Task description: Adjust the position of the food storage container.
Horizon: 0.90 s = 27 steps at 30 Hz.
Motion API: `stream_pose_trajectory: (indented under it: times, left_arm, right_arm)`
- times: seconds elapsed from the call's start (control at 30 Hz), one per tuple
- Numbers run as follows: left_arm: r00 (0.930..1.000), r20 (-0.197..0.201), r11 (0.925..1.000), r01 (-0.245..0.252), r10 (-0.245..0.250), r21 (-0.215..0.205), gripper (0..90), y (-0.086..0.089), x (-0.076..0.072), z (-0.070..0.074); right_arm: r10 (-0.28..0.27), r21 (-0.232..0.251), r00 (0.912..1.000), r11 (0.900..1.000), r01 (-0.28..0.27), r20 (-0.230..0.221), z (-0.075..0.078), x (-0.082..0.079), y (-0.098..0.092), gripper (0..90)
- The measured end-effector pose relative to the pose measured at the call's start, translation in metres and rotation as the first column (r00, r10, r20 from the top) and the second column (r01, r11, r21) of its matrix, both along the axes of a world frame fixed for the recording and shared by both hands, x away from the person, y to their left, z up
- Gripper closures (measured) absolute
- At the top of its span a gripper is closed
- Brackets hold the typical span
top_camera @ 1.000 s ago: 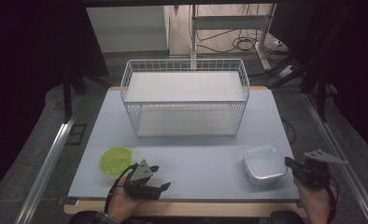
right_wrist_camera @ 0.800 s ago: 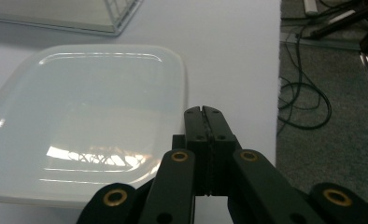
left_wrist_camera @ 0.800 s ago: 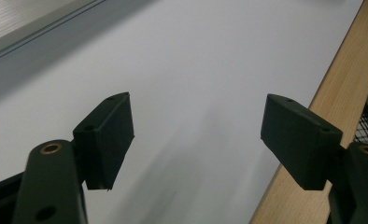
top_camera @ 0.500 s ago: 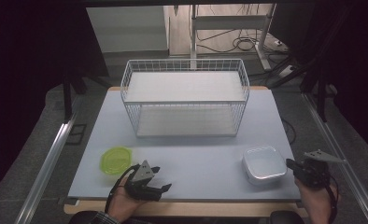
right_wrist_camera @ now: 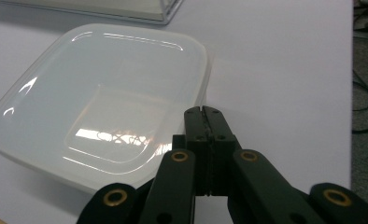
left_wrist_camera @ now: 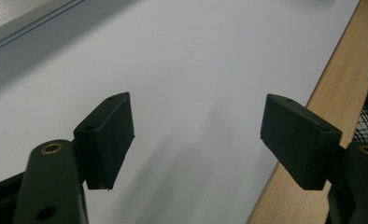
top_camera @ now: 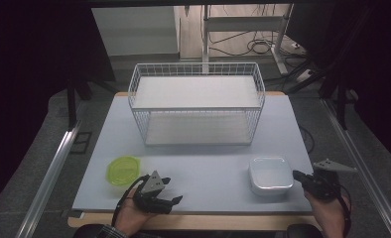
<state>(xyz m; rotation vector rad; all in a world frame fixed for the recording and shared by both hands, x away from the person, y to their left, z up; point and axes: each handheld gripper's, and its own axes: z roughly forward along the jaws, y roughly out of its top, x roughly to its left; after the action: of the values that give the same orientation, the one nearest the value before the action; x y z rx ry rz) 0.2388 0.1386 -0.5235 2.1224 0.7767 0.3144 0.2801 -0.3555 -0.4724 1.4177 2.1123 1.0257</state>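
A white square container (top_camera: pixel 270 175) sits on the pale table (top_camera: pixel 208 153) at the front right, glossy side up. My right gripper (top_camera: pixel 296 175) lies just right of it and points left at its edge. In the right gripper view the jaws (right_wrist_camera: pixel 204 111) are pressed together with nothing between them, their tips next to the container (right_wrist_camera: pixel 98 93). A round green lid (top_camera: pixel 123 170) lies at the front left. My left gripper (top_camera: pixel 173 190) rests just right of it near the front edge and points right. Its jaws (left_wrist_camera: pixel 196 107) stand open over bare table.
A white wire basket (top_camera: pixel 196 106) stands across the back middle of the table. The wooden front edge (left_wrist_camera: pixel 341 60) runs close beside the left gripper. Dark floor, metal rails and cables surround the table.
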Motion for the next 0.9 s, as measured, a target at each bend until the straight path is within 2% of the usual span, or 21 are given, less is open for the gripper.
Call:
stream_pose_trajectory:
  times: [0.23, 0.4, 0.63, 0.67, 0.8, 0.9]
  left_arm:
    - [1.0, -0.006, 1.0, -0.002, 0.002, -0.004, 25.7, 0.0, 0.001, 0.0]
    - [1.0, -0.005, 0.9999, 0.0, 0.0, 0.01, 26.1, -0.002, 0.0, 0.0]
    - [1.0, -0.004, 0.9998, -0.003, 0.003, 0.017, 27.5, -0.003, 0.001, -0.001]
    - [1.0, -0.004, 0.9998, -0.005, 0.005, 0.018, 29.3, -0.003, 0.001, -0.001]
    - [0.9997, -0.014, 0.9997, -0.02, 0.02, 0.012, 32.5, -0.003, 0.002, 0.0]
    - [0.9992, -0.006, 0.9992, -0.04, 0.04, 0.008, 37.7, -0.002, 0.002, 0.002]
  right_arm:
    - [0.019, -0.009, 0.9998, 1.0, -0.019, 0.002, -0.002, 0.005, 0.008, 89.7]
    - [0.019, 0.005, 0.9998, 1.0, -0.019, -0.001, -0.003, 0.014, 0.01, 89.7]
    - [0.072, 0.027, 0.9973, 0.997, -0.072, -0.013, -0.005, 0.016, 0.026, 89.6]
    - [0.092, 0.027, 0.9957, 0.995, -0.092, -0.014, -0.005, 0.016, 0.033, 89.6]
    - [0.11, 0.034, 0.9938, 0.993, -0.109, -0.017, -0.006, 0.017, 0.04, 89.6]
    - [0.126, 0.044, 0.9918, 0.991, -0.125, -0.021, -0.007, 0.018, 0.048, 89.6]
